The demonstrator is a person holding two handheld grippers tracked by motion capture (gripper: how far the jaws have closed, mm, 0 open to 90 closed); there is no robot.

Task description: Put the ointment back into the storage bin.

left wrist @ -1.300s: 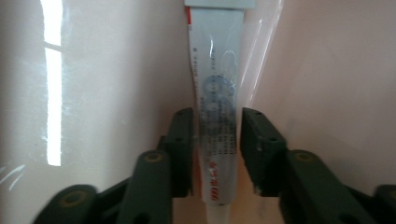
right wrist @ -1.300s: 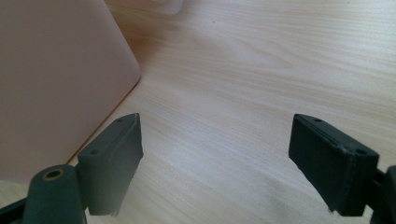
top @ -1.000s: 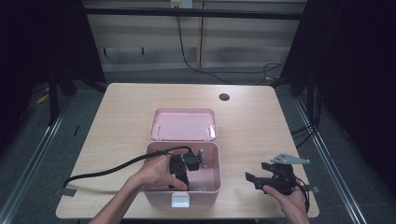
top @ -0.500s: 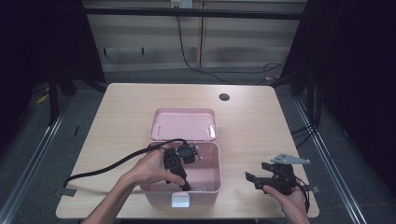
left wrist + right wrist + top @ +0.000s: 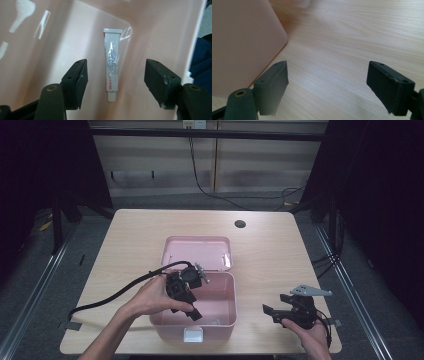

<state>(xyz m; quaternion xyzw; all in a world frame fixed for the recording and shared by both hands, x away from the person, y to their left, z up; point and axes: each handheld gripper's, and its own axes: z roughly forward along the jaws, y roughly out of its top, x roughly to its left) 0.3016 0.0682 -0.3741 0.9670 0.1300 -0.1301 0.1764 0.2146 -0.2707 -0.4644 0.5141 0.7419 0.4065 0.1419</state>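
Observation:
A pink plastic box (image 5: 227, 322) with its lid (image 5: 197, 252) folded back stands on the wooden table. A small white tube (image 5: 111, 63) lies on the box floor, cap towards me. My left gripper (image 5: 194, 312) hangs over the box's left side, pointing down into it. Its jaws have just been opening and stand wide, above the tube (image 5: 216, 321) without touching it. My right gripper (image 5: 272, 312) rests low over the table to the right of the box, open, with bare wood between its fingers (image 5: 272, 87). The pink box wall (image 5: 242, 47) is at its left.
A black cable (image 5: 115, 295) trails from the left gripper across the table's left part to its edge. A round dark hole (image 5: 240, 224) sits near the far edge of the table (image 5: 280, 255). Dark floor and metal rails surround the table.
The left gripper has risen out of the box and drawn a little to the left, and its jaws have spread. The tube stays on the box floor. The right gripper has not moved.

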